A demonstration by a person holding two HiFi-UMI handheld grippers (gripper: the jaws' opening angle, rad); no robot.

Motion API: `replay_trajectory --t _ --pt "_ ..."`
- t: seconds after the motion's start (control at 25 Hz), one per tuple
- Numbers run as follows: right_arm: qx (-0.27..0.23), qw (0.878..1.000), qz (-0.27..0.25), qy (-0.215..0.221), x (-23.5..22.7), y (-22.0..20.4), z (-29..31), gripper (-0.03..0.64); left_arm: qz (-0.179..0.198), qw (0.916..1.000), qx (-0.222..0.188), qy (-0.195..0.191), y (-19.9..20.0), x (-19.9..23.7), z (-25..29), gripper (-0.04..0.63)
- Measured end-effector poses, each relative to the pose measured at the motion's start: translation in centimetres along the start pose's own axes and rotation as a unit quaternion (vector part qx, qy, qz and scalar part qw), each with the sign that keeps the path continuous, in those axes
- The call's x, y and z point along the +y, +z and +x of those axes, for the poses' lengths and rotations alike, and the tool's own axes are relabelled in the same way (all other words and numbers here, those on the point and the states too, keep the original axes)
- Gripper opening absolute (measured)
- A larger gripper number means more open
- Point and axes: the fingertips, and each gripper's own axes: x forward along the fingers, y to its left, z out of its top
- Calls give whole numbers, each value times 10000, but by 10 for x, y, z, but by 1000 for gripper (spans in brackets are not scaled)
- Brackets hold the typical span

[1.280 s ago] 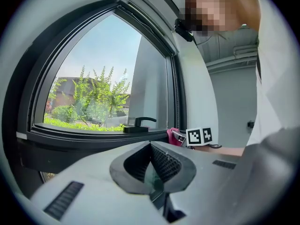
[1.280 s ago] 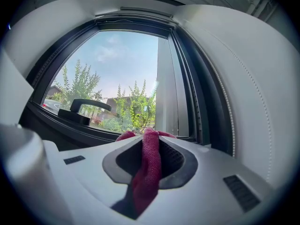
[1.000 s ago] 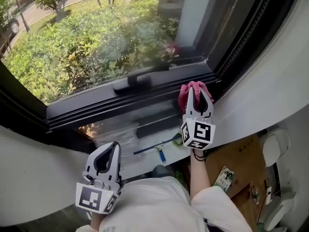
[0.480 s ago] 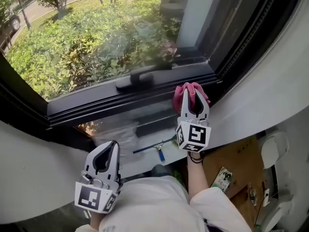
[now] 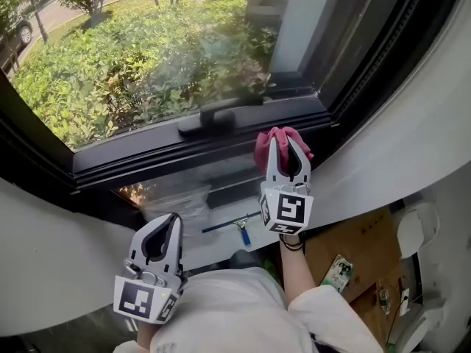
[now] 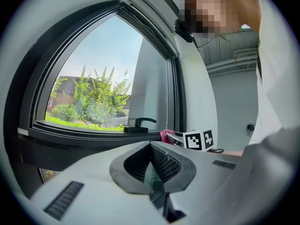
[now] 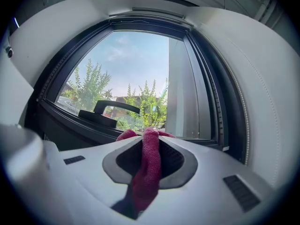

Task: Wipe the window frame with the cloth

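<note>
My right gripper (image 5: 283, 147) is shut on a dark pink cloth (image 5: 271, 141) and presses it against the black lower rail of the window frame (image 5: 147, 157), a little right of the black window handle (image 5: 217, 116). In the right gripper view the cloth (image 7: 149, 168) hangs bunched between the jaws, with the handle (image 7: 108, 110) ahead to the left. My left gripper (image 5: 163, 235) is held low at the bottom left, away from the frame, jaws shut with nothing between them. From the left gripper view the right gripper (image 6: 192, 138) and cloth (image 6: 167, 136) show at the sill.
A white curved wall (image 5: 397, 145) flanks the window on the right. Below the sill lie a blue-handled squeegee (image 5: 234, 224) and a clear plastic bag (image 5: 176, 201). A brown cardboard piece (image 5: 360, 245) sits at the lower right. Green shrubs show outside the glass.
My right gripper has slid the cloth leftward along the lower rail, toward the handle. The left gripper has stayed put.
</note>
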Motion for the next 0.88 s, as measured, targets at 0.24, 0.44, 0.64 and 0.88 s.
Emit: replay_trajectory --t 0.24,0.44,0.64,0.88 --pt "-16 9999 -43 131 12 2 -1 78 5 10000 -19 18 1 0 -3 9" --pt "-46 9996 -82 251 25 5 -3 78 1 10000 -34 52 0 0 -7 9" --pt "-54 9993 -114 340 34 6 -4 78 11 9999 -50 120 1 3 -12 9" --pt "-86 9985 -139 514 50 9 -5 78 5 9999 -64 149 1 3 -15 9"
